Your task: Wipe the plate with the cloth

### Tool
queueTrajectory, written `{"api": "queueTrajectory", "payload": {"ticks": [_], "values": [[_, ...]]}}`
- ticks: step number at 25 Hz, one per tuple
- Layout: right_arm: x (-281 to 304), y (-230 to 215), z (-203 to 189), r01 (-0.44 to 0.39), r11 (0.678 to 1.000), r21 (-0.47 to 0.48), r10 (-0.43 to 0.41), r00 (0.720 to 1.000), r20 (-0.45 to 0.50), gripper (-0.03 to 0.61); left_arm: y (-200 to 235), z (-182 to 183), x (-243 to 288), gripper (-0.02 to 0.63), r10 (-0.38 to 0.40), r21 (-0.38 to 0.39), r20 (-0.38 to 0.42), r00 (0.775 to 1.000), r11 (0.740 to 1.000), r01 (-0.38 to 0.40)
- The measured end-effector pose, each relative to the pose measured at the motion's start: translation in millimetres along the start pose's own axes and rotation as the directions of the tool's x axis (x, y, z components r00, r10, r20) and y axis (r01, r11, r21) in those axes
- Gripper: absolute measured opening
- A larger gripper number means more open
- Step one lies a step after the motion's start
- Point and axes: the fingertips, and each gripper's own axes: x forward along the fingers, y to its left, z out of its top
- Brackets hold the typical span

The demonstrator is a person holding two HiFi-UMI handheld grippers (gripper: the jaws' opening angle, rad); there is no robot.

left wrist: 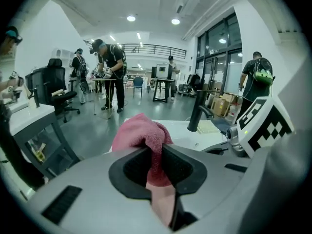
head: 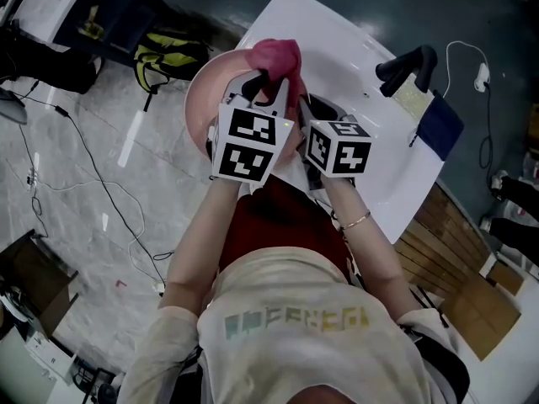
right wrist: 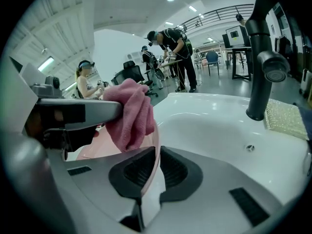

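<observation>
Pinching the plate (right wrist: 105, 150) by its rim, the right gripper (right wrist: 155, 156) holds it tilted at the left edge of the sink (right wrist: 219, 130). The left gripper (left wrist: 155, 152) is clamped tight on the bunched cloth (left wrist: 139, 130), which lies against the plate's face just left of the right gripper. So the wipe looks set to sweep across that face, away from the pinched rim, with the left doing the work. White basin below, black tap (right wrist: 261, 57) beyond, and a busy open hall behind.
</observation>
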Motion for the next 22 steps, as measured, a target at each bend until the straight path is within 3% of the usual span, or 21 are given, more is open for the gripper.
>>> {"api": "queueTrajectory", "payload": {"ticks": [11,22], "values": [[1,-3,-1,-0.006,1.000,-0.019,0.006,1.000,-0.002,0.060,2,-34,35,0.067,0.014,0.013,-0.153,0.988,1.000,-0.012],[6,0,-2,-0.013,0.998,-0.055,0.012,1.000,-0.019,0.060,38,-51,23,0.067,0.090,-0.040,-0.199,0.976,0.994,-0.099]]}}
